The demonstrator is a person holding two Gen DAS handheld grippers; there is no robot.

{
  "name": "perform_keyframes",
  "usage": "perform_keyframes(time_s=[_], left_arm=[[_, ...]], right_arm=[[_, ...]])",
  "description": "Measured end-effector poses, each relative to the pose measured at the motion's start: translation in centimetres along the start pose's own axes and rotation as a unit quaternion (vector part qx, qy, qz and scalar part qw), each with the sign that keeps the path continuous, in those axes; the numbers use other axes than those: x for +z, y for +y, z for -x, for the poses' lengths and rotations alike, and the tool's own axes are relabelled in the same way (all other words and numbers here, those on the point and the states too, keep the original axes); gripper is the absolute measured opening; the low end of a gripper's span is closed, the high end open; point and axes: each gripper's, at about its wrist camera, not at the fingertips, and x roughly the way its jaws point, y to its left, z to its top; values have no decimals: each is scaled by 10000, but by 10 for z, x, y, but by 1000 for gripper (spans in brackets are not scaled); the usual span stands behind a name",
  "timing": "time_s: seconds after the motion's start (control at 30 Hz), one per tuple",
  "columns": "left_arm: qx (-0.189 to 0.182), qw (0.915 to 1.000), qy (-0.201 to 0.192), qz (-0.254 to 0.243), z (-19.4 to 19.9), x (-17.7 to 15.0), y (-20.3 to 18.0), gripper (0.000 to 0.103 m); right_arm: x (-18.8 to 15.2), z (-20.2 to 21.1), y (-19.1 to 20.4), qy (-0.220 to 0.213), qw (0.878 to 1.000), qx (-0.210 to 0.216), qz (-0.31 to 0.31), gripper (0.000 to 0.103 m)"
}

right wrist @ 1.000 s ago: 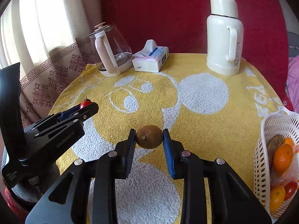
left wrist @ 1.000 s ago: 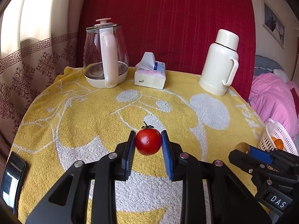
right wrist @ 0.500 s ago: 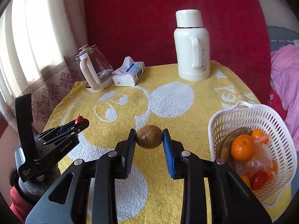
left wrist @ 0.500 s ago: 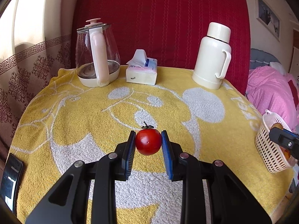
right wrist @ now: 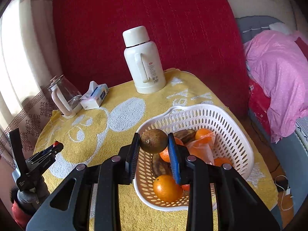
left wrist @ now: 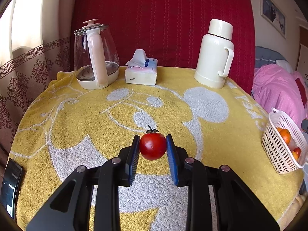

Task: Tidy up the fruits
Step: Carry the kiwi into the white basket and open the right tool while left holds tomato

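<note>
Right gripper (right wrist: 153, 142) pinches brown round fruit (right wrist: 153, 141) above white basket (right wrist: 236, 132); left gripper (left wrist: 153, 146) pinches tomato (left wrist: 153, 146) over table (left wrist: 57, 127). Tomato likely soft, light: hold its widest sides gently

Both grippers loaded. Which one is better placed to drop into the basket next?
Right. The right gripper holds the brown fruit right at the white basket, over its near rim. The left gripper grips the tomato above the towel's middle, with the basket far off at the table's right edge.
</note>
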Motion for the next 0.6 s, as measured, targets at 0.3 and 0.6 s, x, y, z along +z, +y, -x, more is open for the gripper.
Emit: perform_keyframes(time_s=[0.3, 0.6], left_arm=[[-3, 10000, 31, -72, -2, -3, -4, 28], [-69, 9999, 49, -56, -3, -2, -4, 28]], right_arm=[[-11, 0, -21, 160, 9994, -15, -299, 30], [-14, 1, -27, 134, 9987, 36, -496, 44]])
